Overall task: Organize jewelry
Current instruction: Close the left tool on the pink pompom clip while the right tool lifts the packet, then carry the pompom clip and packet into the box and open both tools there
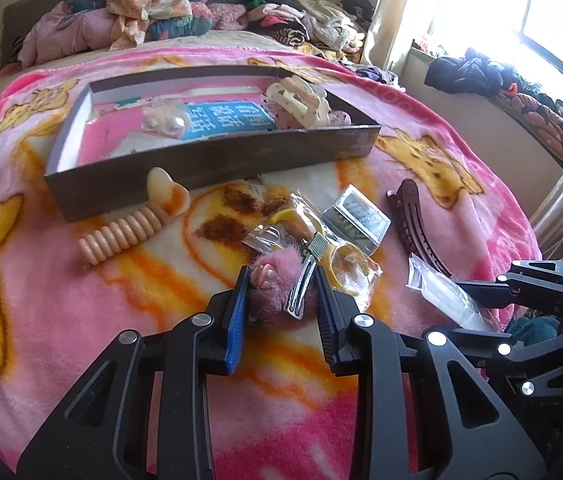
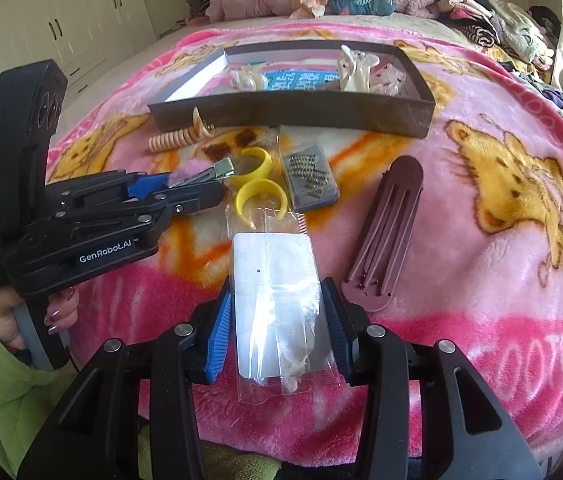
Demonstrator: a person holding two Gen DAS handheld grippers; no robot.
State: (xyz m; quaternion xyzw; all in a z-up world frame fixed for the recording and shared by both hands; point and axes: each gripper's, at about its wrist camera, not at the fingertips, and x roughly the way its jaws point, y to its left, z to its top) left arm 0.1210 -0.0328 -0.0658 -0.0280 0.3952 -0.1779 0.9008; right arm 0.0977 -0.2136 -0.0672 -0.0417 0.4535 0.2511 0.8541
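A dark open box (image 1: pixel 217 160) lies on the pink blanket and holds pearl earrings (image 1: pixel 165 123) and a cream claw clip (image 1: pixel 297 100); the box also shows in the right wrist view (image 2: pixel 293 110). My left gripper (image 1: pixel 281 280) straddles a pink fluffy hair clip (image 1: pixel 277 288) with a metal snap clip (image 1: pixel 301 292), jaws touching its sides. My right gripper (image 2: pixel 277 296) stands around a clear plastic packet with a white card (image 2: pixel 277 304) lying on the blanket; jaws sit at its edges.
On the blanket lie a peach spiral hair tie (image 1: pixel 121 236), yellow rings in plastic (image 2: pixel 255 180), a small case of pins (image 2: pixel 309 180) and a maroon hair clip (image 2: pixel 385 232). Piled clothes (image 1: pixel 161 12) lie at the bed's far end. A window (image 1: pixel 521 20) is at right.
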